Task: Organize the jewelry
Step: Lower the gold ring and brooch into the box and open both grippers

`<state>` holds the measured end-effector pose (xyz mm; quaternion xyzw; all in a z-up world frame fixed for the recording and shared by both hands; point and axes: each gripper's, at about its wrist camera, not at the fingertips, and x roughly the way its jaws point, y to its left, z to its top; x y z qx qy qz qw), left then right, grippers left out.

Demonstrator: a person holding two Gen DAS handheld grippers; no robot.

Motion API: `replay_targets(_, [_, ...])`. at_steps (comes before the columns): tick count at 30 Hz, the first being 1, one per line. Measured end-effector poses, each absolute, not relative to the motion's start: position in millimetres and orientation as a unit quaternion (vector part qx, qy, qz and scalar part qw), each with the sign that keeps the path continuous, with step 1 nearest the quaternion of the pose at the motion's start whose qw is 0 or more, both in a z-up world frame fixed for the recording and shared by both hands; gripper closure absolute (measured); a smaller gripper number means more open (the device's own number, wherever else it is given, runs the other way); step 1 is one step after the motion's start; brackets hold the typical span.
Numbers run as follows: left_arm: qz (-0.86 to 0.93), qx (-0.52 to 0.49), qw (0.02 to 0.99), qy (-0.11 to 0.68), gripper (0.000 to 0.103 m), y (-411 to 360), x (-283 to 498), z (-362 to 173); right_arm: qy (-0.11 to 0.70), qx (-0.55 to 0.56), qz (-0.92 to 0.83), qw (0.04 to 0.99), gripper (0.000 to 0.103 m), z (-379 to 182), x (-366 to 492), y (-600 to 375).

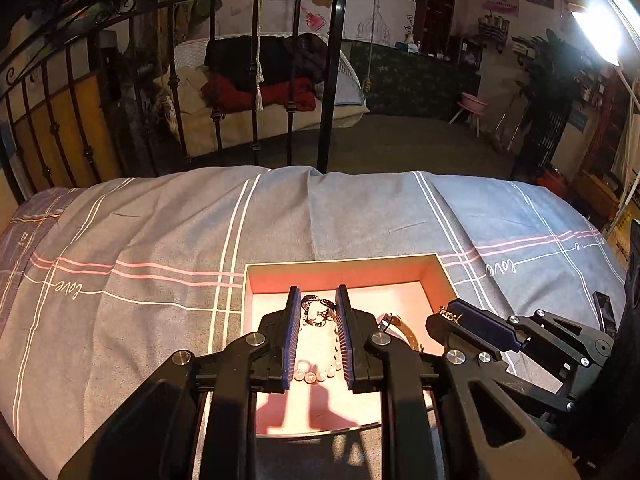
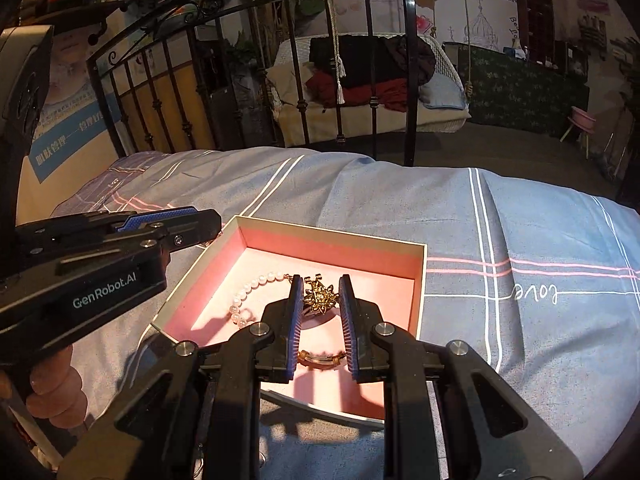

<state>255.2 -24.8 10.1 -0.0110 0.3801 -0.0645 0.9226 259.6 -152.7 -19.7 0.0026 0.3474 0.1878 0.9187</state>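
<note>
Nearly closed jaws: left gripper (image 1: pixel 318 289) nips ring (image 1: pixel 318 312), right gripper (image 2: pixel 320 278) nips brooch (image 2: pixel 318 297) facing camera.

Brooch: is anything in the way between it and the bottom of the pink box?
Nothing visible. The brooch hangs in the right gripper over bare pink floor of the box. The pearls lie to its left and the watch nearer the camera, both clear of it.
</note>
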Motion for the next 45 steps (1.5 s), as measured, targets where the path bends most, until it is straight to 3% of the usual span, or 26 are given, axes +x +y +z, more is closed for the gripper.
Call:
replay_targets(12, [-0.072,-0.019,0.888,0.454,0.086,-28.8,280.1,-33.5,0.392,-0.015,0.185,0.901,0.084,-49.2,277.2,-144.5])
replay_targets(26, [-0.07,-0.031,0.879,0.471,0.085,-24.5,285.0,-46.0,0.408,-0.038,0.187,0.893,0.084,-63.8,277.8,-136.8])
replay_targets(29, [-0.068,-0.026,0.881,0.468,0.075,-23.4,284.1,-44.8,0.408,-0.041,0.186,0.893,0.084,-64.4,276.8,-136.5])
replay_targets(33, [-0.062,-0.018,0.888,0.454,0.053,-23.4,278.4,-39.9,0.405,-0.047,0.184,0.894,0.082,-63.7,272.9,-134.4])
replay_targets(34, [-0.063,-0.02,0.89,0.45,0.045,-22.4,275.9,-37.4,0.404,-0.048,0.184,0.895,0.079,-63.1,271.3,-134.2])
replay_targets(36, [-0.062,-0.023,0.895,0.44,0.037,-19.1,269.5,-30.1,0.398,-0.055,0.178,0.898,0.042,-60.6,265.7,-134.5])
replay_targets(37, [-0.064,-0.024,0.899,0.433,0.035,-17.9,264.1,-25.4,0.39,-0.059,0.173,0.903,0.036,-57.2,261.4,-135.3])
replay_targets(45, [-0.092,-0.03,0.917,0.388,0.026,-4.2,189.5,-1.9,0.353,-0.022,0.155,0.922,0.029,-38.0,189.8,-176.0])
